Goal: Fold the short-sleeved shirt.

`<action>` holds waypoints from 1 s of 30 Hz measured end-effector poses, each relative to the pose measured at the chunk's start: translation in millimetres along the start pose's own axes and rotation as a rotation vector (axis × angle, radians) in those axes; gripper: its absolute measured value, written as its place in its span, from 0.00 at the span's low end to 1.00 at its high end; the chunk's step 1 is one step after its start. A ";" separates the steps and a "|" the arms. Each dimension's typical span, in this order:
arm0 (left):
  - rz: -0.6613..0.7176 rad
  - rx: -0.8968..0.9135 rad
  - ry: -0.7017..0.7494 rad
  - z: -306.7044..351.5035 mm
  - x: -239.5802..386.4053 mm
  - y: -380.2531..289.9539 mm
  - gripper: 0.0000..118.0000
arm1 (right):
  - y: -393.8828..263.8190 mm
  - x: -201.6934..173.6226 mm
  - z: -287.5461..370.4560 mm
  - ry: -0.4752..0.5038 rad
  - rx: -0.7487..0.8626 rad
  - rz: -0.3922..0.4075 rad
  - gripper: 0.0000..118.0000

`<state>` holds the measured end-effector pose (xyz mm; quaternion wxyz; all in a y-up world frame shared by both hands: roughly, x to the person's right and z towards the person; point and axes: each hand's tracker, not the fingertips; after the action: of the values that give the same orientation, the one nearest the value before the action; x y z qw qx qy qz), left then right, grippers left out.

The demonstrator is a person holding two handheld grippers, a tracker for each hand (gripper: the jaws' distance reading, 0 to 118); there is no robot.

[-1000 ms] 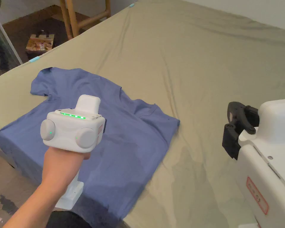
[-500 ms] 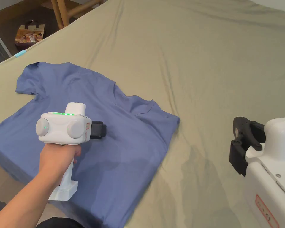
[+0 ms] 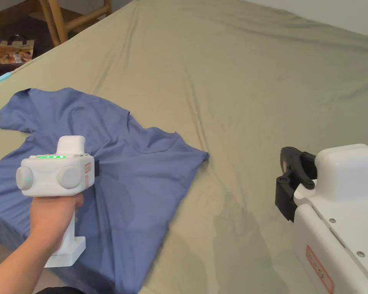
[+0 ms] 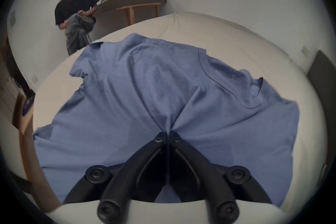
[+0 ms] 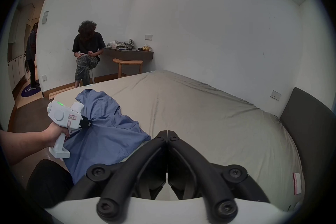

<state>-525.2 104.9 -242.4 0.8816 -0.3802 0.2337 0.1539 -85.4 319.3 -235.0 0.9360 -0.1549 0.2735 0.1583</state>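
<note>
Blue cloth spreads over the near left corner of the bed (image 3: 256, 76): the short-sleeved shirt (image 3: 141, 180) lies mostly flat on the beige sheet, one sleeve reaching toward the far left, the neckline toward the middle of the bed, and its lower part hanging over the bed's near edge. The left claw (image 4: 168, 134) is clenched on a pinch of the shirt's body; in the left gripper view, creases fan out from the point where the two jaws meet, and in the right gripper view the cloth rises into a small peak at its tips. The right claw (image 5: 167, 134) is clenched too, jaws pressed together on nothing, and it hangs above bare sheet well apart from the shirt's right edge.

By the look of it, the folding proper has not begun. This is the arranging step, with the left claw tugging the garment by its middle to place or smooth it. No fold line shows yet, and both sleeves lie open.

A tidy next move likely calls for letting go of this middle pinch, since lifting from there would only bunch the fabric. The right claw would need to open and come across to the nearer sleeve or shoulder, while the left takes a hem or sleeve edge, so one side can be carried over the body.

Elsewhere in the room, a person (image 5: 87, 53) sits by a wall shelf.
</note>
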 end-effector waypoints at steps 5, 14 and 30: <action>0.150 0.115 -0.090 30.9 -10.2 -6.0 0.00 | 5.4 1.8 19.1 -0.009 0.023 -0.014 0.01; 0.207 0.394 -0.325 134.0 -0.4 16.5 0.00 | 11.3 15.8 56.8 -0.044 0.062 -0.055 0.01; -0.183 0.905 -0.412 371.3 105.2 152.7 0.00 | 23.1 61.9 147.5 -0.170 0.218 -0.124 0.01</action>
<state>-395.4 491.7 -166.0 0.9957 0.0595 0.0636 0.0310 23.6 408.8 -156.0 0.9750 -0.0549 0.1989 0.0822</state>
